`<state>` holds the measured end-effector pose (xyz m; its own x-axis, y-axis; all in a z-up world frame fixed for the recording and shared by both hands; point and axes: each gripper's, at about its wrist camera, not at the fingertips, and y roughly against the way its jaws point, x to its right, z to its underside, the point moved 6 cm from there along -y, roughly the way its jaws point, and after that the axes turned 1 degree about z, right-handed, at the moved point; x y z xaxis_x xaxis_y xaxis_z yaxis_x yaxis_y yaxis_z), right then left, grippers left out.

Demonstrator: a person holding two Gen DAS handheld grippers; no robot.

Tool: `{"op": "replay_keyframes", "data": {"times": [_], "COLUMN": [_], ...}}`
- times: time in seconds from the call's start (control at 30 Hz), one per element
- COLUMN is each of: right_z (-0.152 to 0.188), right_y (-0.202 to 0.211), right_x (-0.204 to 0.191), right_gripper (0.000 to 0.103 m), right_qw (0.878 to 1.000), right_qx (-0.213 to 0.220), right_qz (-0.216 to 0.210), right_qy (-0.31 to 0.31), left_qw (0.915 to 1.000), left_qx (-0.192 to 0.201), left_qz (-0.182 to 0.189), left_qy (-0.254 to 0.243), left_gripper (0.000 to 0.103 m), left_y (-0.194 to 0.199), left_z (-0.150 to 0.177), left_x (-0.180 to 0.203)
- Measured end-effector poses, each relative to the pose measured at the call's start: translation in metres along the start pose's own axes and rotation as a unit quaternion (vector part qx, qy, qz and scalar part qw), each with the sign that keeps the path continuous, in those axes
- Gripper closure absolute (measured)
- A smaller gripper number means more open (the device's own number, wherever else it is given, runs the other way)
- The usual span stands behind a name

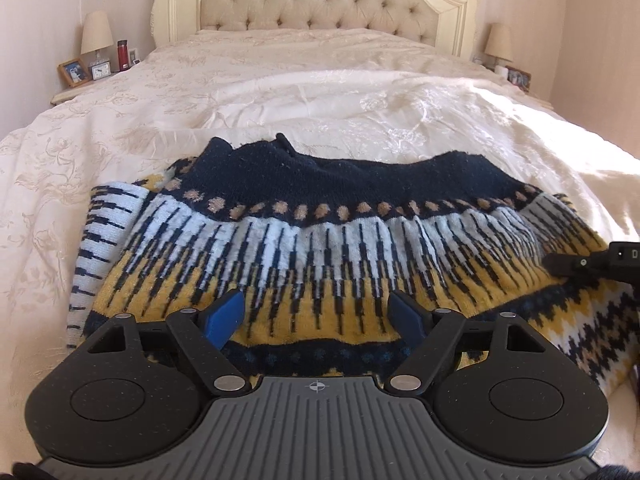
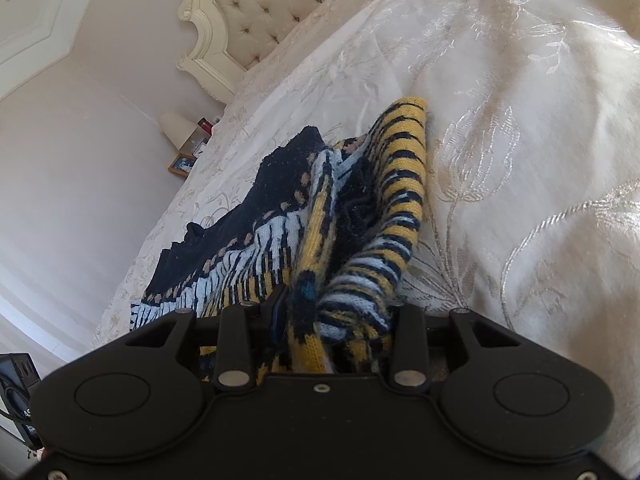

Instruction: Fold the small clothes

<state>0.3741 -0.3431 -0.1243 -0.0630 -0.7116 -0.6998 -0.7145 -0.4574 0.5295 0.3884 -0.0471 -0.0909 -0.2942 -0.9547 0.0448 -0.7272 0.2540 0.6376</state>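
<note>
A knitted sweater (image 1: 320, 240) in navy, white and yellow bands lies spread across the cream bedspread (image 1: 280, 92). My left gripper (image 1: 318, 316) hovers open over its yellow band, blue pads wide apart with nothing between them. At the right edge of the left wrist view the right gripper (image 1: 560, 266) reaches in over the sweater's right side. In the right wrist view my right gripper (image 2: 336, 312) is shut on a bunched fold of the sweater (image 2: 360, 216), near its striped sleeve (image 2: 404, 168), which runs away over the bedspread.
A tufted headboard (image 1: 320, 0) stands at the far end of the bed. Bedside tables hold a lamp (image 1: 96, 34), a red bottle (image 1: 122, 55), a clock and a photo frame on the left, another lamp (image 1: 499, 42) on the right. A dark device (image 2: 16, 396) sits at lower left.
</note>
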Motion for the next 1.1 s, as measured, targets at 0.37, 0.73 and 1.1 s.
{"op": "replay_keyframes", "data": {"times": [0.37, 0.73, 1.1], "right_z": [0.003, -0.006, -0.028], "right_y": [0.004, 0.007, 0.004], "right_x": [0.004, -0.025, -0.116], "right_gripper": [0.060, 0.071, 0.075], "right_qw": [1.000, 0.996, 0.985], "right_qx": [0.011, -0.005, 0.008], "right_qz": [-0.006, 0.083, 0.128], "right_qy": [-0.008, 0.023, 0.116], "left_qw": [0.9951, 0.9890, 0.9841], "left_qx": [-0.002, -0.017, 0.020], "left_qz": [-0.072, -0.076, -0.045], "left_qy": [0.068, 0.126, 0.171], "left_gripper": [0.026, 0.025, 0.026], "left_y": [0.017, 0.029, 0.043], "left_z": [-0.004, 0.012, 0.017], "left_x": [-0.078, -0.145, -0.160]}}
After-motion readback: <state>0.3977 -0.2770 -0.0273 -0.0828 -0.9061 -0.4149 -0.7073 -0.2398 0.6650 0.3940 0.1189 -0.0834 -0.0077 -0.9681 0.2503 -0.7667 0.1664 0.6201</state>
